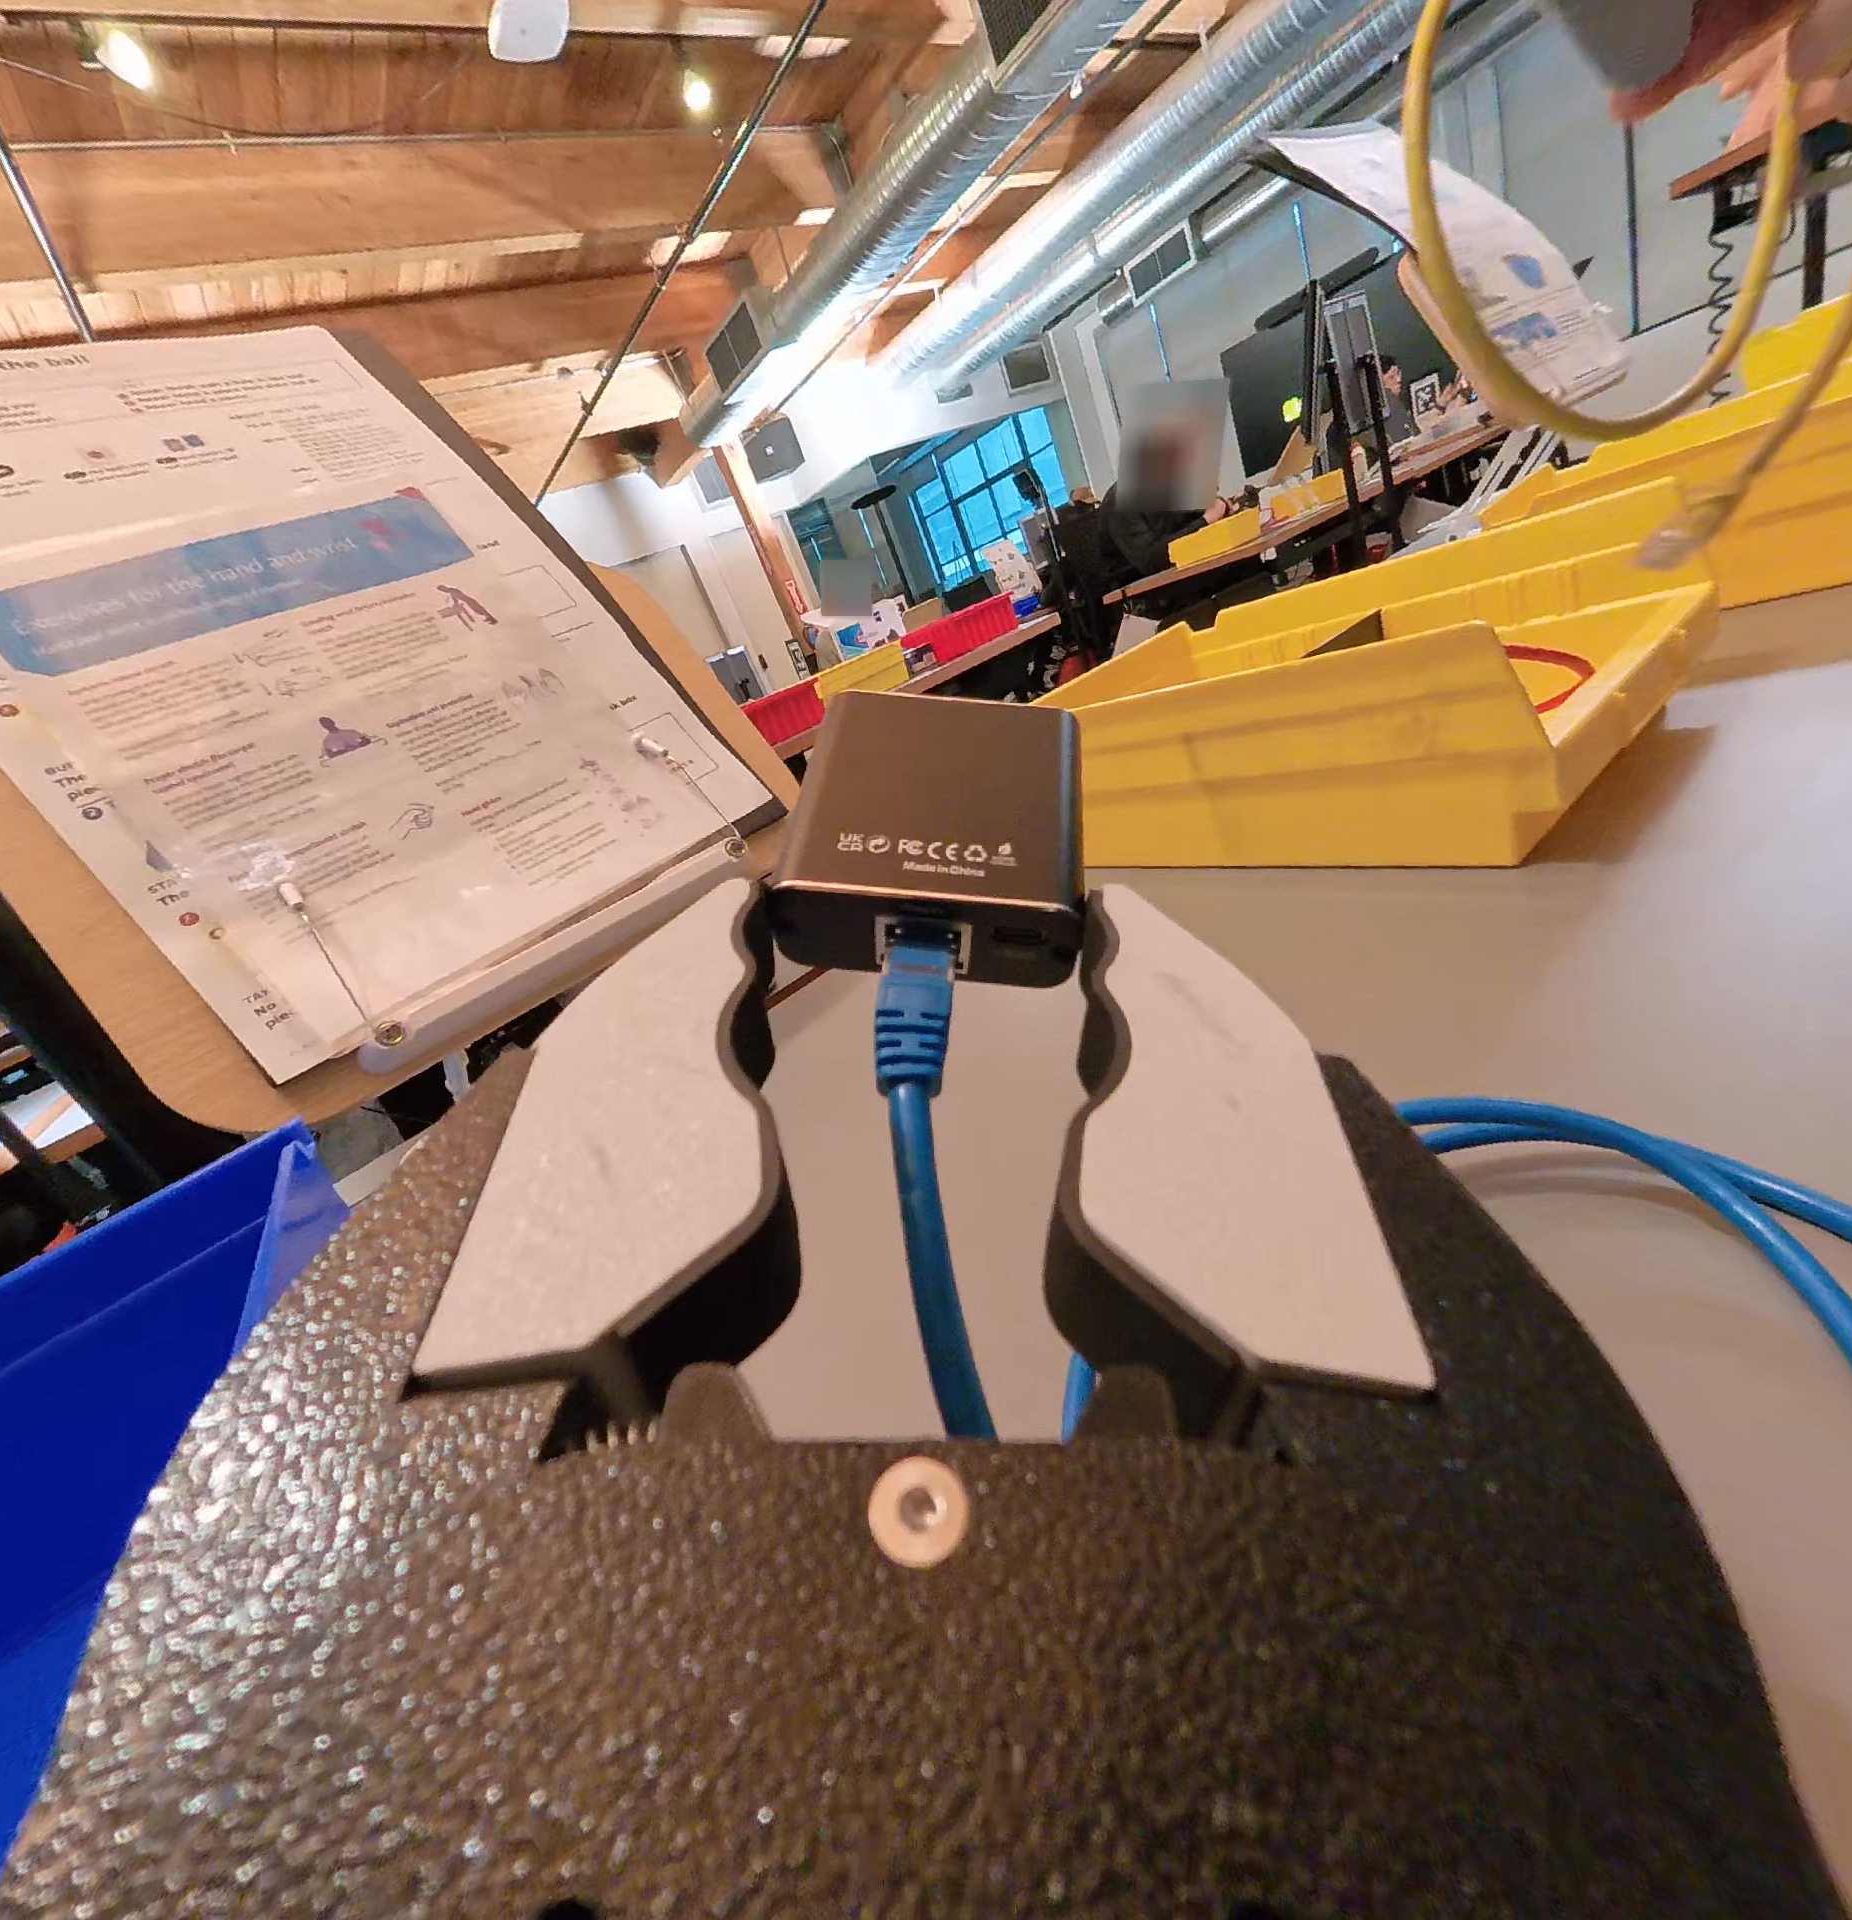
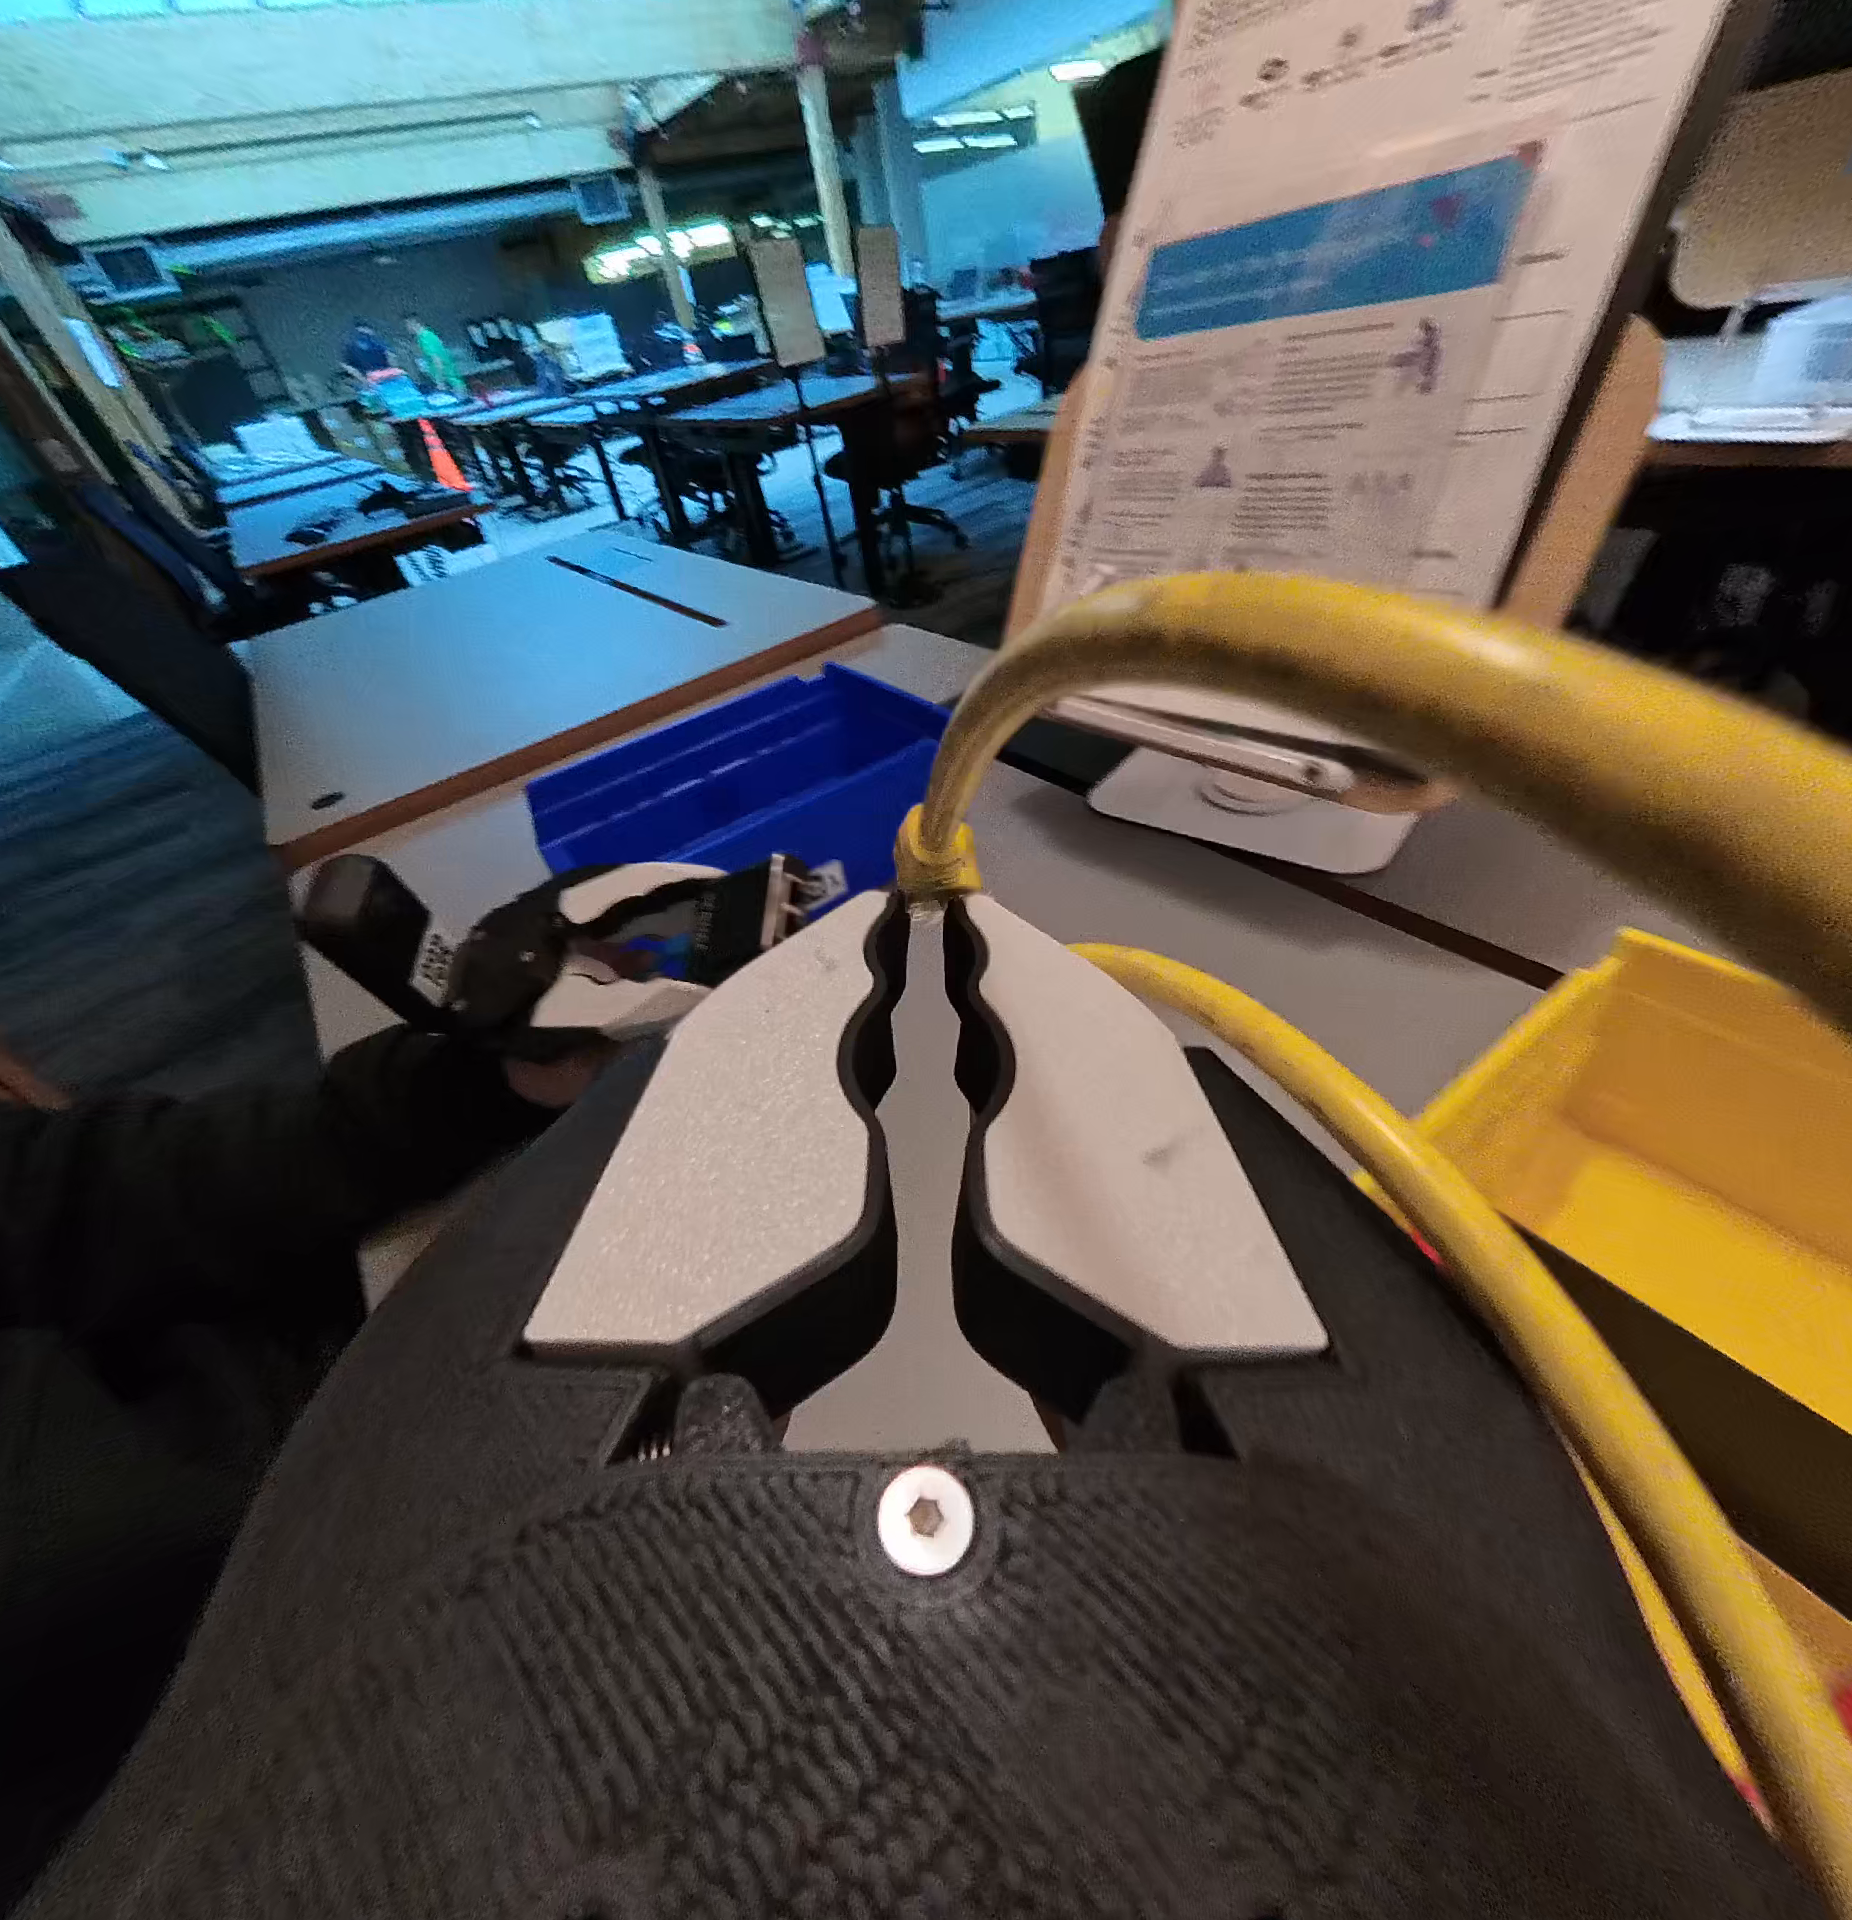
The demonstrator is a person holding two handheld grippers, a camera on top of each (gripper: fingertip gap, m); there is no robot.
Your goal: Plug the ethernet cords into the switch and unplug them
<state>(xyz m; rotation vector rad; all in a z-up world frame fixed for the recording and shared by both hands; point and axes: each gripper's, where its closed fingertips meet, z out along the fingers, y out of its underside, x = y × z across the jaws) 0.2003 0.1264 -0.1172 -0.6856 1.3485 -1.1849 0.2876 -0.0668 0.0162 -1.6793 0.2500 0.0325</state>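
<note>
Closest, the left gripper (image 1: 924, 940) clamps the black switch (image 1: 937, 831) on the grey table (image 1: 1524, 987), blue ethernet cord (image 1: 914, 1049) already plugged in. Raised above, the right gripper (image 2: 927, 914) pinches the yellow cord (image 2: 1317, 665) by its plug; next comes lining it up with a free port.

Left wrist view: low over grey worktop (image 1: 1524, 1039), close behind small black metal switch box (image 1: 932, 821), facing yellow plastic bins (image 1: 1317, 748). Right wrist view: higher, farther from switch box (image 2: 740, 920). Shared: switch box, blue plastic bin (image 2: 735, 769), clear-covered printed sheet stand (image 1: 309, 665).
</note>
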